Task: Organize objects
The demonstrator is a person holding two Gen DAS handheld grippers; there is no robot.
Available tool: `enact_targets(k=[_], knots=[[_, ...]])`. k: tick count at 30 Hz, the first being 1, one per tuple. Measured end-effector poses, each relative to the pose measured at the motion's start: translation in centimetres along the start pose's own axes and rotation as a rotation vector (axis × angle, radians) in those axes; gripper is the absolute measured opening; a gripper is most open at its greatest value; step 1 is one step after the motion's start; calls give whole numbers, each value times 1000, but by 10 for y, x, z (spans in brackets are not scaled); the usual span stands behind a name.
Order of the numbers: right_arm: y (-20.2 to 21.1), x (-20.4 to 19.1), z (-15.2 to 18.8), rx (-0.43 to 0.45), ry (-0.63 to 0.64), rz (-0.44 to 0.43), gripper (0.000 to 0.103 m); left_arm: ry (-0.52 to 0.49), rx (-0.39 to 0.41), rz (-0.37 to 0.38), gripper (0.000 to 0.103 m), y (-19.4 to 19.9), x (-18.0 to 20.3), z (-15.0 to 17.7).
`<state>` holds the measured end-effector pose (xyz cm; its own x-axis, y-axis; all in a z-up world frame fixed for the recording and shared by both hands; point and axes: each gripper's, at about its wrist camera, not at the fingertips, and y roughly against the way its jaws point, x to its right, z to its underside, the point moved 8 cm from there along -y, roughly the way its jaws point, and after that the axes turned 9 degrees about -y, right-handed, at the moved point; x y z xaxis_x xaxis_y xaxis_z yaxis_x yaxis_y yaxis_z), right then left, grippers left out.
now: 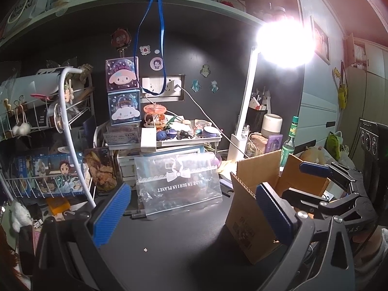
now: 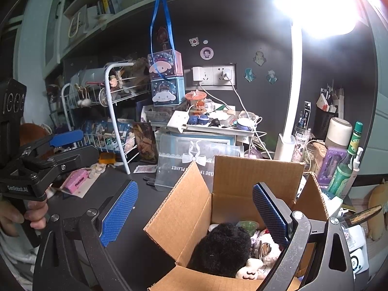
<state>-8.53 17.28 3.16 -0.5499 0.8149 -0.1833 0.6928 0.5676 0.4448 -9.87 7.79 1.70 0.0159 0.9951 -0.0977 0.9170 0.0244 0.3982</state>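
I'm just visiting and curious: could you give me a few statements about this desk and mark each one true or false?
1. The cardboard box stands open. True.
2. The box is empty. False: a black plush toy and other small things lie inside.
3. Both grippers, left and right, hold nothing. True.
4. The desk lamp is off. False: it shines brightly.
5. The pink character box sits on the blue character box. True.

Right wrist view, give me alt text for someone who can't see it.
An open cardboard box on a dark desk holds a black plush and small white plush toys, with the open, empty right gripper hovering over it. The left gripper, also open, is at the left edge. Behind stand a clear pouch, stacked character boxes and a bright lamp.
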Motion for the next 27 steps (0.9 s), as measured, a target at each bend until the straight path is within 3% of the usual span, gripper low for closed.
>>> enact_targets(k=[27], knots=[[2,-3,1,9,3,18,95,-5,-12,-22,102,-1,-3,4]])
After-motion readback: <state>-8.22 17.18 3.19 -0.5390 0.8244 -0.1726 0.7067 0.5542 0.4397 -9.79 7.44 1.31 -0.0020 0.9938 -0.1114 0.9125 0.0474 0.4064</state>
